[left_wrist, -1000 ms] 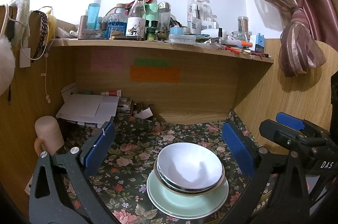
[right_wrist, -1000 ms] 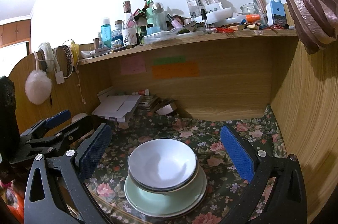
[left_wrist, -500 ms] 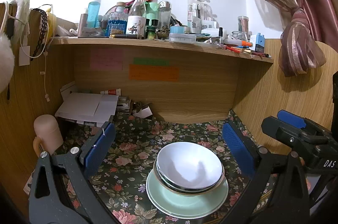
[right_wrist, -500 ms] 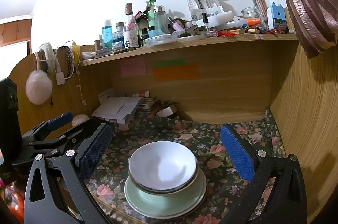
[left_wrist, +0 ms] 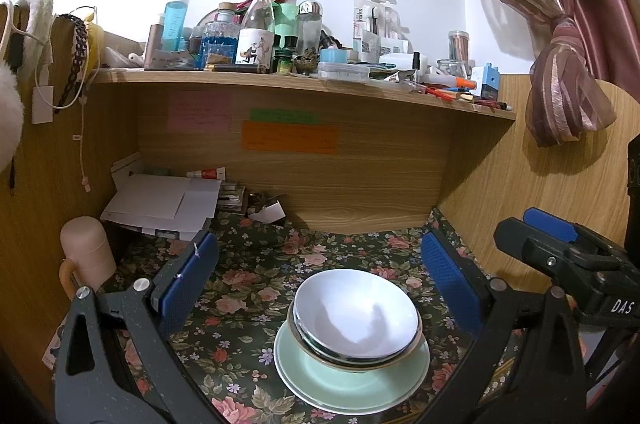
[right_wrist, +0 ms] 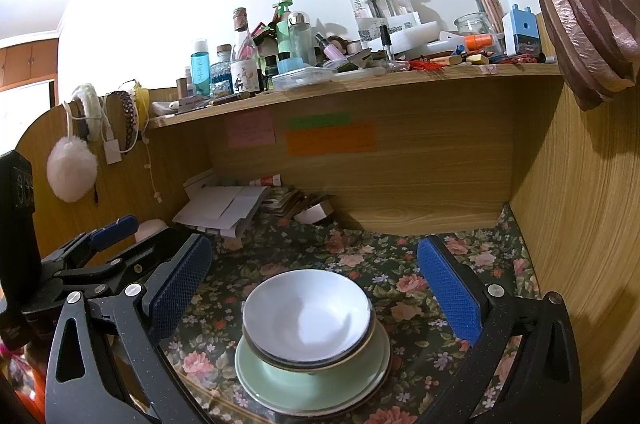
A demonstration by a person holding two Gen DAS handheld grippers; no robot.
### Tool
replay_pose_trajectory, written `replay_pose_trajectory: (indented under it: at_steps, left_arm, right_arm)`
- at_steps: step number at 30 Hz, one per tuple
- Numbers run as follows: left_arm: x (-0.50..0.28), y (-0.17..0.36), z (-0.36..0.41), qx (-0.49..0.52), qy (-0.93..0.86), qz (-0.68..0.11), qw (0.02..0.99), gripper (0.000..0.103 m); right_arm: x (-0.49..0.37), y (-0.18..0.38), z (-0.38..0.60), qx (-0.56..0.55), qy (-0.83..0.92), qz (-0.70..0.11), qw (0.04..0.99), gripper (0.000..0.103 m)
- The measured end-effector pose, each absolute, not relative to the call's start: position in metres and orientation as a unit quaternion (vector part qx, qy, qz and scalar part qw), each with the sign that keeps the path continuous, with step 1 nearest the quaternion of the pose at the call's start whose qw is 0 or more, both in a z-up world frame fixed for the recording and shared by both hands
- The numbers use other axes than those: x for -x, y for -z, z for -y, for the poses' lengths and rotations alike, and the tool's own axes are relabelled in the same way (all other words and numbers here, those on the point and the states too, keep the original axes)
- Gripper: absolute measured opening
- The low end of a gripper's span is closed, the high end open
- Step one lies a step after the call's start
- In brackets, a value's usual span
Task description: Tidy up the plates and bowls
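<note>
Wood-panelled desk nook, floral cloth [left_wrist: 256, 288] over the tabletop. Cluttered shelf [left_wrist: 304, 84] above, sticky notes [left_wrist: 290, 136] under it, white wall, pinkish curtain [left_wrist: 560, 64] tied back on the right

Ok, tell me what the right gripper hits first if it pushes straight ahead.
Probably nothing soon: the right gripper is open, and the bowls sit low between its fingers, so it may pass above them. Beyond lies the desk's back panel. Depth is unclear.

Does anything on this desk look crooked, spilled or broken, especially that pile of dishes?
Nothing looks spilled or broken. The white bowl sits nested in the bowls under it, on the green plate, slightly off-centre toward the back but steady. Both grippers are open and touch nothing. Only the shelf above is cluttered.
</note>
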State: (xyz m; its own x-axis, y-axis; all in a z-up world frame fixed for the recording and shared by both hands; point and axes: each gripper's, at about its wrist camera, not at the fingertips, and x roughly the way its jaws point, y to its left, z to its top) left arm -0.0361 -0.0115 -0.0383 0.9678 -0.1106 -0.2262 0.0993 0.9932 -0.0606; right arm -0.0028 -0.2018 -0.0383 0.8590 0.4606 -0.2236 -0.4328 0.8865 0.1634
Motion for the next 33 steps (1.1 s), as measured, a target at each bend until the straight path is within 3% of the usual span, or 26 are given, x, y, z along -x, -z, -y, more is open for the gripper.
replay_pose_trajectory:
  at_steps: [33]
  left_arm:
    - [0.026, 0.036, 0.024, 0.026, 0.059, -0.122, 0.99, 0.103]
  right_arm:
    - [-0.008, 0.042, 0.201, -0.07, -0.214, -0.142, 0.964, 0.103]
